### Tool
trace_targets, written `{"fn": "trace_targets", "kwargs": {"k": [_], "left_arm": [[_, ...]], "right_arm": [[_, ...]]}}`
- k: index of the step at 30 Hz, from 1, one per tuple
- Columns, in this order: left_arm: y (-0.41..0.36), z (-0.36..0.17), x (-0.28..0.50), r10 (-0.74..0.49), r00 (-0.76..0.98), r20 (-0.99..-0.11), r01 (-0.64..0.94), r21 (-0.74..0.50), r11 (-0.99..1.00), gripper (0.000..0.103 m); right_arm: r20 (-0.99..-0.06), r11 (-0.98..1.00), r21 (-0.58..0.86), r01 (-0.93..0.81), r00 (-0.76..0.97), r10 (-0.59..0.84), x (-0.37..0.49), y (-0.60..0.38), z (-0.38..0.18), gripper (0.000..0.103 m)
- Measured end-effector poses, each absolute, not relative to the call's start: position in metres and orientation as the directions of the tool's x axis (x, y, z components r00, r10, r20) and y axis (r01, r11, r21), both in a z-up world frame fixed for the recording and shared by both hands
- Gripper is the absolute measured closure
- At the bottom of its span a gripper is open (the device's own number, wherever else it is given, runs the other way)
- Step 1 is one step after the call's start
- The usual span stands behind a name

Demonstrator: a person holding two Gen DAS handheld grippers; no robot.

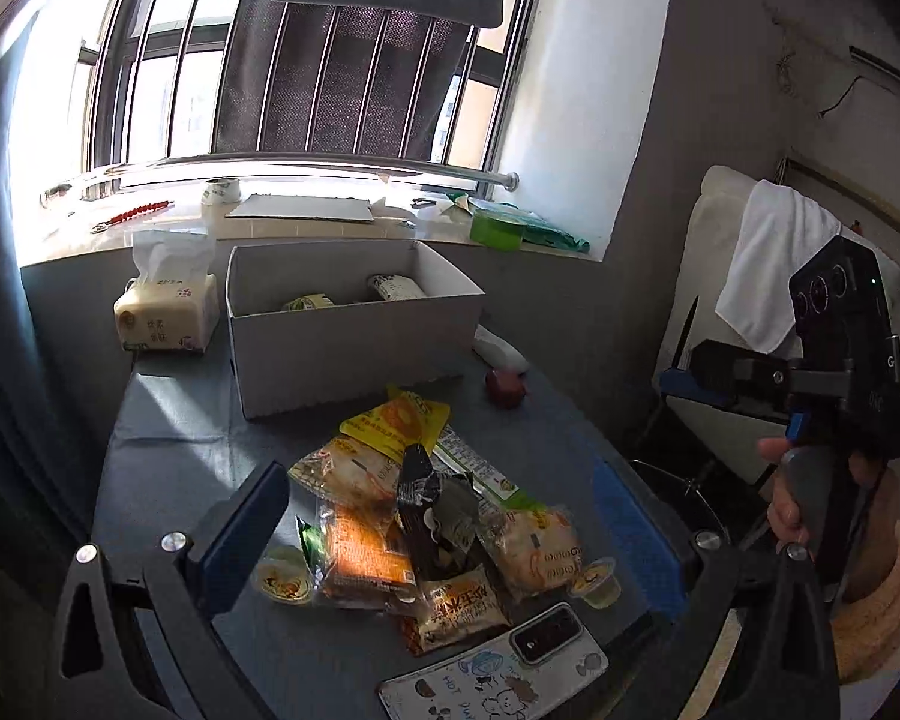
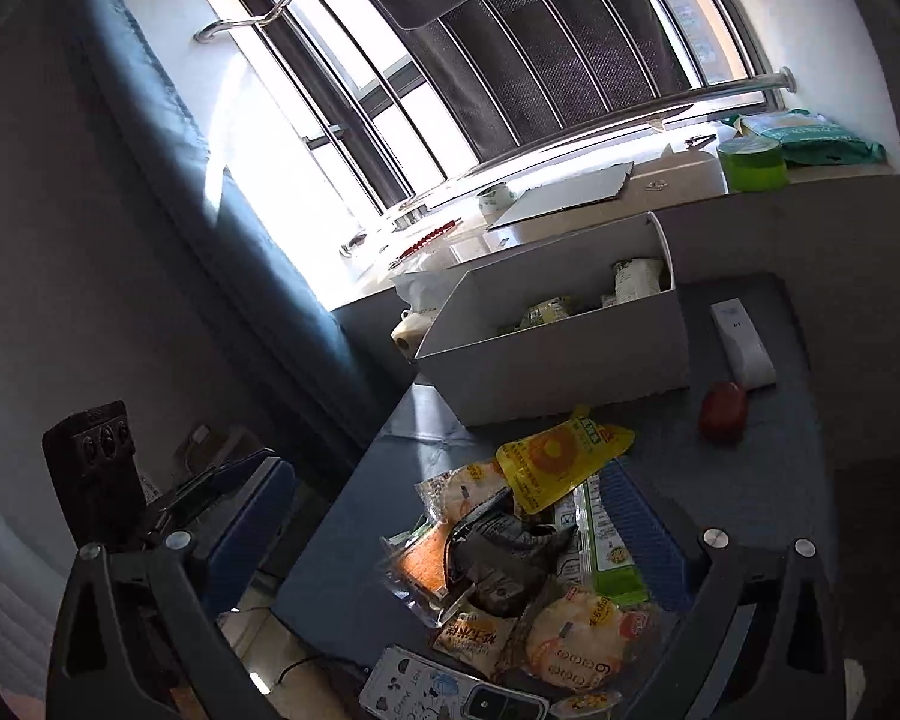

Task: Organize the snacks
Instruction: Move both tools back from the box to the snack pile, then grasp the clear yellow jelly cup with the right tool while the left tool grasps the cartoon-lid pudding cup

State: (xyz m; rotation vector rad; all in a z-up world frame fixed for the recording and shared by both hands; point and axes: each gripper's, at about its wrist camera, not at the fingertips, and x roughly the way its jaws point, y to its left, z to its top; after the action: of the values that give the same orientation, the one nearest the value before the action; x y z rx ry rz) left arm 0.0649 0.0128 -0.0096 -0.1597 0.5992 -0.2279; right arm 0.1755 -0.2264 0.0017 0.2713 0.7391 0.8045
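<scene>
A pile of snack packets lies on the grey table. It holds a yellow pouch [image 1: 399, 423] [image 2: 561, 456], a crumpled black wrapper [image 1: 432, 504] [image 2: 498, 552], round cracker packs [image 1: 534, 546] [image 2: 573, 636], a green packet [image 2: 606, 552] and jelly cups [image 1: 282, 582]. Behind it stands an open white box [image 1: 354, 348] [image 2: 558, 360] with a few packets inside. My left gripper [image 1: 438, 474] hovers open over the pile, touching nothing. My right gripper [image 2: 450, 474] is open at full width above the pile, empty; in the left wrist view it shows at the right, held by a hand [image 1: 792, 510].
A phone [image 1: 498, 666] [image 2: 450, 696] lies at the table's near edge. A red object [image 1: 506, 389] [image 2: 723, 411] and a white bottle [image 2: 744, 342] sit right of the box, a tissue pack [image 1: 168, 312] left of it. A chair with a white towel [image 1: 768, 264] stands at right.
</scene>
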Motion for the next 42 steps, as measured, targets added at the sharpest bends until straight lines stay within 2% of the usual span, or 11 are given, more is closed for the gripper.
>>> {"fn": "trace_targets", "kwargs": {"k": [3,6,11,14,25,26,28,29,35,42], "left_arm": [[0.004,-0.032,0.043,-0.246,0.791,-0.56,0.138,-0.229,0.964,0.0],[0.002,-0.05,0.032,-0.252,0.775,-0.58,0.132,-0.243,0.961,0.0],[0.015,-0.061,0.021,-0.236,0.77,-0.593,0.077,-0.28,0.957,0.0],[0.024,-0.064,0.019,-0.22,0.77,-0.599,0.043,-0.296,0.954,0.0],[0.032,-0.074,0.017,-0.176,0.757,-0.629,-0.002,-0.272,0.962,0.0],[0.032,-0.075,0.018,-0.174,0.756,-0.63,-0.002,-0.269,0.963,0.0],[0.033,-0.077,0.019,-0.17,0.752,-0.637,-0.005,-0.263,0.965,0.0],[0.034,-0.079,0.019,-0.168,0.75,-0.64,-0.008,-0.263,0.965,0.0],[0.046,-0.093,0.027,-0.154,0.724,-0.672,-0.041,-0.265,0.963,0.0],[0.06,-0.125,0.071,-0.063,0.656,-0.753,-0.017,-0.098,0.995,0.001]], "right_arm": [[-0.505,0.703,0.489,-0.517,0.489,0.711,0.147,-0.238,-0.018,0.0],[-0.555,0.737,0.464,-0.491,0.488,0.674,0.127,-0.243,-0.045,0.0],[-0.691,0.835,0.265,-0.482,0.509,0.513,0.112,-0.238,-0.09,0.0],[-0.736,0.85,0.195,-0.489,0.5,0.457,0.113,-0.235,-0.112,0.0],[-0.806,0.89,0.151,-0.43,0.468,0.363,0.136,-0.238,-0.152,0.0],[-0.806,0.888,0.169,-0.428,0.459,0.375,0.137,-0.238,-0.153,0.003],[-0.8,0.882,0.184,-0.435,0.455,0.391,0.136,-0.239,-0.153,0.032],[-0.804,0.883,0.162,-0.441,0.46,0.377,0.135,-0.238,-0.152,0.051],[-0.779,0.866,0.244,-0.437,0.444,0.443,0.135,-0.245,-0.147,0.051],[-0.737,0.849,0.309,-0.429,0.456,0.499,0.132,-0.255,-0.127,0.051]]}}
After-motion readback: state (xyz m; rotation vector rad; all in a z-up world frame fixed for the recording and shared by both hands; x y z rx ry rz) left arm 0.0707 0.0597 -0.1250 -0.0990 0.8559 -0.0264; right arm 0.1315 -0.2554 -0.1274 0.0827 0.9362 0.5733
